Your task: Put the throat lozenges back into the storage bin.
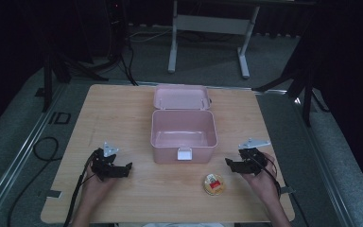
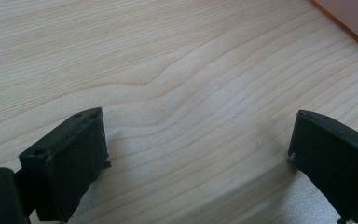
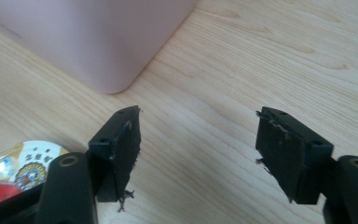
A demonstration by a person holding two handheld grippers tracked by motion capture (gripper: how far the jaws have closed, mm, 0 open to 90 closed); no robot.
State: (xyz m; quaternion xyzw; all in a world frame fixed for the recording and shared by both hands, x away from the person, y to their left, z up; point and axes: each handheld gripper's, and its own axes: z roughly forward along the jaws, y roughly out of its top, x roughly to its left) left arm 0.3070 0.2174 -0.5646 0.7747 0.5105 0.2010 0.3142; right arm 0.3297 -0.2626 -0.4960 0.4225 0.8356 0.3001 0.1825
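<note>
An open pink box (image 1: 170, 153) with its lid (image 1: 180, 97) tipped back stands mid-table, its inside bare. A small round gold tin (image 1: 213, 184) with a red and white label lies in front of the box, toward the right. My left gripper (image 1: 125, 169) rests low over the wood left of the box, its jaws wide apart over bare table (image 2: 198, 144). My right gripper (image 1: 230, 164) sits right of the box and just beyond the tin, open with nothing between its jaws (image 3: 198, 140). The right gripper view has the box corner (image 3: 88, 37) ahead and the tin (image 3: 14, 165) at lower left.
The light wooden table (image 1: 123, 109) has bare wood on both sides of the box. A corner of the pink box (image 2: 354, 18) edges into the left gripper view's top right. Beyond the table a white desk frame (image 1: 208, 28) stands on dark floor, with cables at the left.
</note>
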